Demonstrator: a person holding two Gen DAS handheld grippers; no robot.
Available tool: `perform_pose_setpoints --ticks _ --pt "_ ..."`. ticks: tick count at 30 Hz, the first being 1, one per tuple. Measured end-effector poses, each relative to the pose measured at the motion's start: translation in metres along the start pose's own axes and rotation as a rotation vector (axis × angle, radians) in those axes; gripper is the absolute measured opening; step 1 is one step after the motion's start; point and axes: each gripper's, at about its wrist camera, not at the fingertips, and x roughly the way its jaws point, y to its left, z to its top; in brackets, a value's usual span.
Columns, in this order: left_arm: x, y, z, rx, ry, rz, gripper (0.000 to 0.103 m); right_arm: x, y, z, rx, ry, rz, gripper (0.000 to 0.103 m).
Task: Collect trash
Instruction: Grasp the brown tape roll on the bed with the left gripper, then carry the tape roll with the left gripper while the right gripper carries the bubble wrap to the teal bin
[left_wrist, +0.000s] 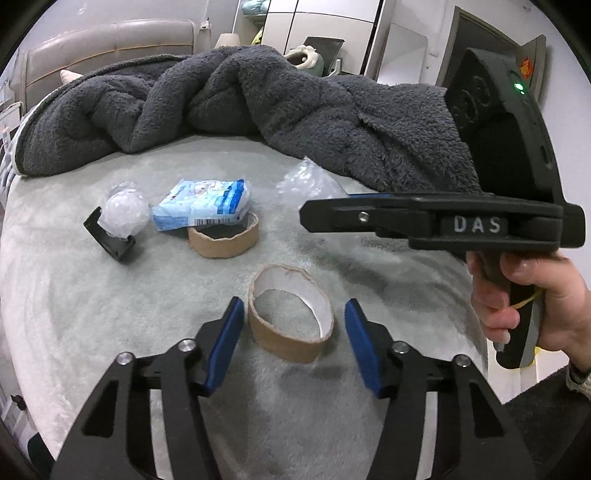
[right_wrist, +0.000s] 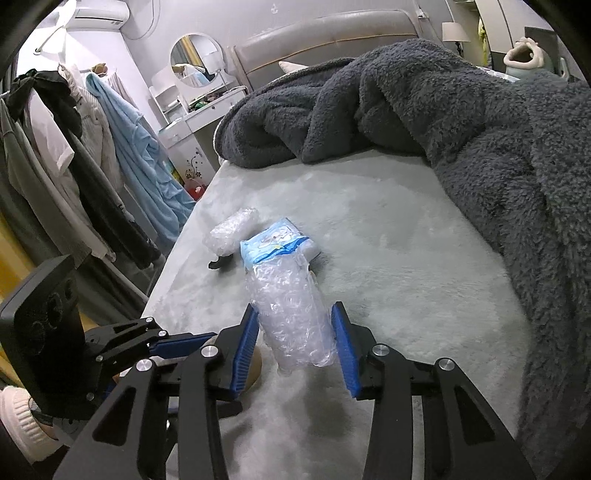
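A brown cardboard tape ring (left_wrist: 291, 325) lies on the pale plush bed cover (left_wrist: 92, 314). My left gripper (left_wrist: 293, 341) is open, one blue pad on each side of the ring and neither touching it. A crumpled piece of clear bubble wrap (right_wrist: 291, 317) sits pinched between the pads of my right gripper (right_wrist: 297, 350), which is shut on it. From the left wrist view the right gripper (left_wrist: 306, 216) shows side-on with the wrap (left_wrist: 306, 182) sticking out behind it. Further back lie a second cardboard ring (left_wrist: 223, 240), a blue-white tissue pack (left_wrist: 203, 201) and a bubble-wrap ball (left_wrist: 125, 212).
A small black plastic part (left_wrist: 110, 242) lies under the bubble-wrap ball. A heaped dark grey fleece blanket (left_wrist: 258, 96) covers the far and right side of the bed. Clothes on a rack (right_wrist: 92, 155) hang beyond the bed's left edge, next to a white dresser (right_wrist: 195, 118).
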Motion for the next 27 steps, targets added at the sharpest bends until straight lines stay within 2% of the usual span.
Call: perform_pose_setpoints --ticks 2,12,17,27 --pt "0.002 0.001 0.002 -0.01 0.005 0.012 0.048 -0.001 0.0 0.0 -0.003 0.0 -0.003 0.041" --pt "-0.01 0.006 0.003 -0.033 -0.024 0.02 0.047 -0.004 0.006 0.004 -0.004 -0.008 -0.007 0.041" --pt "-0.023 0.019 0.0 -0.066 -0.035 0.058 0.047 0.001 0.019 0.009 -0.017 -0.01 0.0 0.041" --pt "-0.059 0.07 -0.012 -0.159 -0.054 0.175 0.047 0.021 0.057 0.019 -0.056 -0.007 0.027 0.041"
